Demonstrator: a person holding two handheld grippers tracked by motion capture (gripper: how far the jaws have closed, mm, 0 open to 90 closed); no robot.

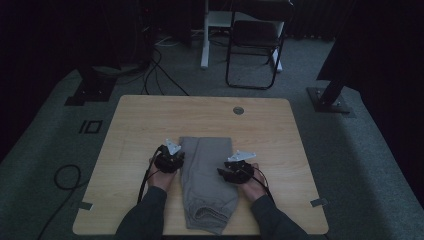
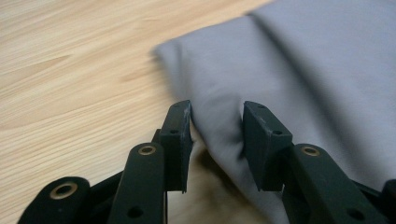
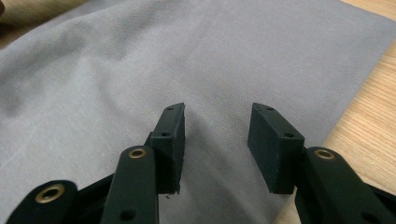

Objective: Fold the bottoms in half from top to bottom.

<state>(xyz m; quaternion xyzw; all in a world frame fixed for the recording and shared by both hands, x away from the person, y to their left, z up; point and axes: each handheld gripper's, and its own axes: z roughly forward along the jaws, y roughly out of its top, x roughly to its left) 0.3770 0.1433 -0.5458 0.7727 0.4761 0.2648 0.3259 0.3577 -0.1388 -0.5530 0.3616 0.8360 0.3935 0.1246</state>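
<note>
Grey folded trousers [image 1: 207, 175] lie lengthwise on the wooden table [image 1: 145, 117], waistband toward the near edge. My left gripper [image 1: 178, 156] is at the garment's left edge. In the left gripper view its jaws [image 2: 217, 121] stand apart with a soft fold of the grey cloth [image 2: 303, 60] lying between the pads, not squeezed. My right gripper [image 1: 230, 163] is over the garment's right side. In the right gripper view its jaws [image 3: 217, 123] are open just above the flat cloth [image 3: 140, 60], with nothing between them and bare wood [image 3: 373, 93] at the right.
A round cable grommet [image 1: 238, 110] sits near the table's far edge. Beyond the table stand a folding chair [image 1: 252, 45] and a white desk leg [image 1: 204, 35]. Cables [image 1: 160, 75] run across the carpet, and metal stand bases [image 1: 330, 100] flank the table.
</note>
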